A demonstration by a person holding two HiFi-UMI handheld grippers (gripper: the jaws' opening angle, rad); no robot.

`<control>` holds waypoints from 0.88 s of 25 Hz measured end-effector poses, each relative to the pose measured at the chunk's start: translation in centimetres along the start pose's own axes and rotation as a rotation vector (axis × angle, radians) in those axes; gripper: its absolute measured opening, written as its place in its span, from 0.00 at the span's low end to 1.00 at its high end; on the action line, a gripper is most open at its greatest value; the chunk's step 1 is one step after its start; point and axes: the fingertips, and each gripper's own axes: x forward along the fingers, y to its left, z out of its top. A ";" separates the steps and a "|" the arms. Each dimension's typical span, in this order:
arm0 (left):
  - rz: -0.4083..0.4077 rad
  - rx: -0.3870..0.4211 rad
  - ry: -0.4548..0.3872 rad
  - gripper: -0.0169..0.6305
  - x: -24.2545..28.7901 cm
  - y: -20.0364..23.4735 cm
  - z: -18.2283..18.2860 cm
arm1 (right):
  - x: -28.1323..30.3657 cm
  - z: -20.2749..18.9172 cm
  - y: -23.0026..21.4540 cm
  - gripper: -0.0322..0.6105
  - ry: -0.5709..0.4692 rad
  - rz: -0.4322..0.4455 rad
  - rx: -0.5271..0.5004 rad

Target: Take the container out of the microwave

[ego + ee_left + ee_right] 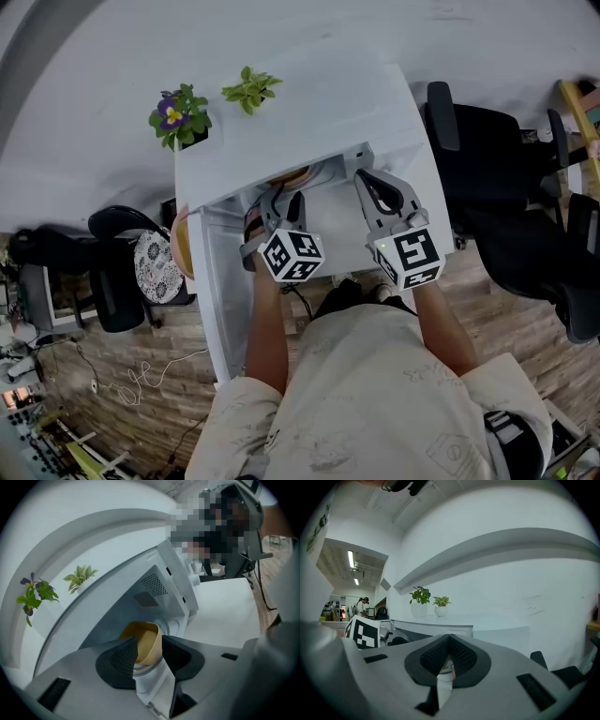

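A tan bowl-shaped container (143, 641) sits inside the open white microwave (159, 588), on its round turntable. My left gripper (149, 651) reaches into the cavity and is shut on the container's near wall, one jaw inside the rim and the other outside. From the head view the left gripper (278, 202) points into the microwave (309, 112), with a bit of the tan container (292, 176) showing under the front edge. My right gripper (362, 174) hovers at the microwave's right front. The right gripper (449, 641) is shut on nothing.
Two potted plants (178, 114) (250, 89) stand behind the microwave by the white wall. Black office chairs flank the white table, one right (487, 150) and one left (117, 272). A round tan object (181, 246) sits at the table's left edge.
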 end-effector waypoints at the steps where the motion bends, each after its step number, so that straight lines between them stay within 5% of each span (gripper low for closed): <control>1: -0.010 0.007 0.010 0.28 0.3 -0.1 -0.2 | 0.0 -0.1 0.0 0.07 0.004 -0.003 -0.005; 22: -0.119 0.134 0.169 0.20 5.1 -1.5 -2.2 | -0.2 -1.6 -1.8 0.07 0.035 -0.051 0.017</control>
